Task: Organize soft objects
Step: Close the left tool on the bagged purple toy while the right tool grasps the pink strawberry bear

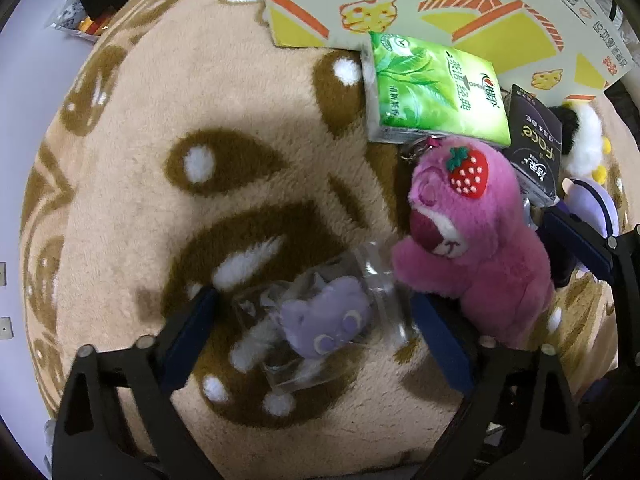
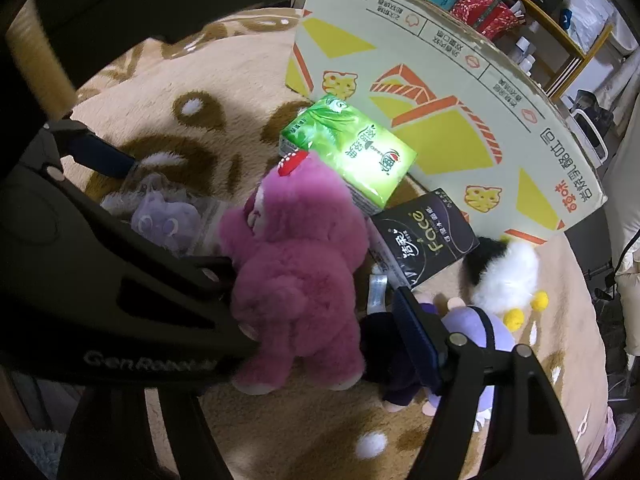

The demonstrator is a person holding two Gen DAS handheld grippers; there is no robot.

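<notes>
My left gripper (image 1: 314,312) is open, its fingers on either side of a small purple plush in a clear plastic bag (image 1: 320,320) lying on the rug. It also shows in the right wrist view (image 2: 164,216). A pink bear plush with a strawberry (image 1: 476,240) sits just right of it. My right gripper (image 2: 316,308) is open around the pink bear (image 2: 296,264); its left finger is hidden behind the left gripper's body. A purple plush (image 2: 476,332) and a white, black and yellow plush (image 2: 508,272) lie to the right.
A green tissue pack (image 1: 436,88) and a black tissue pack (image 1: 536,144) lie behind the bear. A yellow and orange cardboard box (image 2: 440,92) lies at the back. All rest on a beige and brown fluffy rug (image 1: 180,120). Shelves (image 2: 520,8) stand behind.
</notes>
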